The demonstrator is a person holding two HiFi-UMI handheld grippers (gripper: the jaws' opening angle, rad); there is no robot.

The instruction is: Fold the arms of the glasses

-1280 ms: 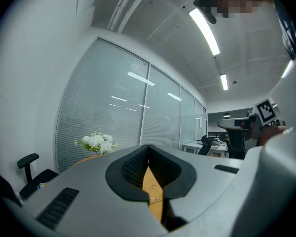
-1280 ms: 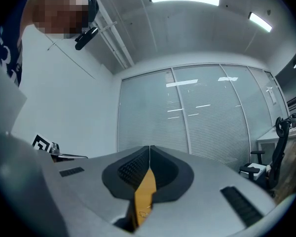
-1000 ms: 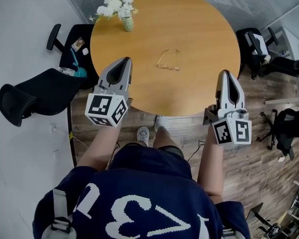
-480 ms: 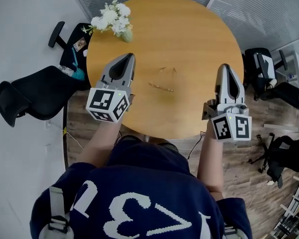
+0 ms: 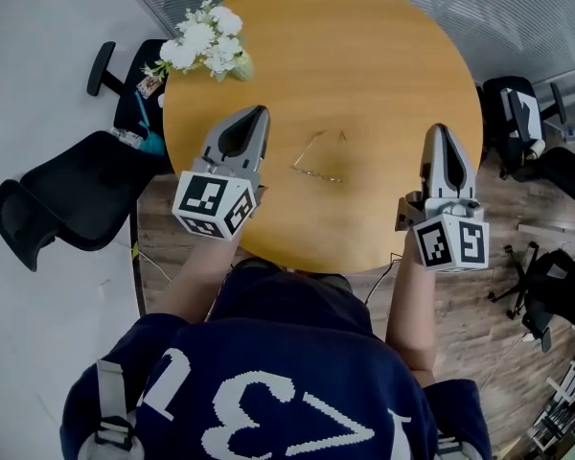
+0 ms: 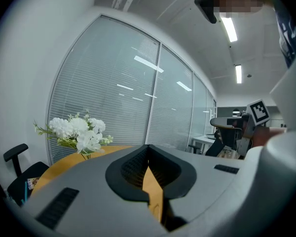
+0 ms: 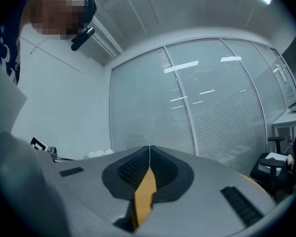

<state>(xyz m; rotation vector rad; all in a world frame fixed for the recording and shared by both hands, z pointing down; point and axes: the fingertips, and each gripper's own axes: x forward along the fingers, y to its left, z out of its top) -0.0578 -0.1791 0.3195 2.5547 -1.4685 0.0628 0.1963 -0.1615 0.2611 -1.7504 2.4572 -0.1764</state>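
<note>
A pair of thin-framed glasses (image 5: pixel 324 157) lies with its arms spread on the round wooden table (image 5: pixel 364 56), between my two grippers. My left gripper (image 5: pixel 259 113) hovers over the table's near left part, left of the glasses, jaws shut and empty. My right gripper (image 5: pixel 439 130) hovers at the table's near right part, right of the glasses, also shut with nothing in it. In the left gripper view the left gripper (image 6: pixel 148 146) has its tips together, and the right gripper (image 7: pixel 149 147) does too in the right gripper view. The glasses are hidden in both gripper views.
A vase of white flowers (image 5: pixel 203 44) stands at the table's far left and shows as the flowers (image 6: pixel 78 132) in the left gripper view. Black office chairs stand around: one chair (image 5: pixel 72 195) at the left, another chair (image 5: pixel 517 113) at the right. Glass walls with blinds surround the room.
Both grippers have moved forward over the table's near edge and now flank the glasses. The jaws stayed shut.
</note>
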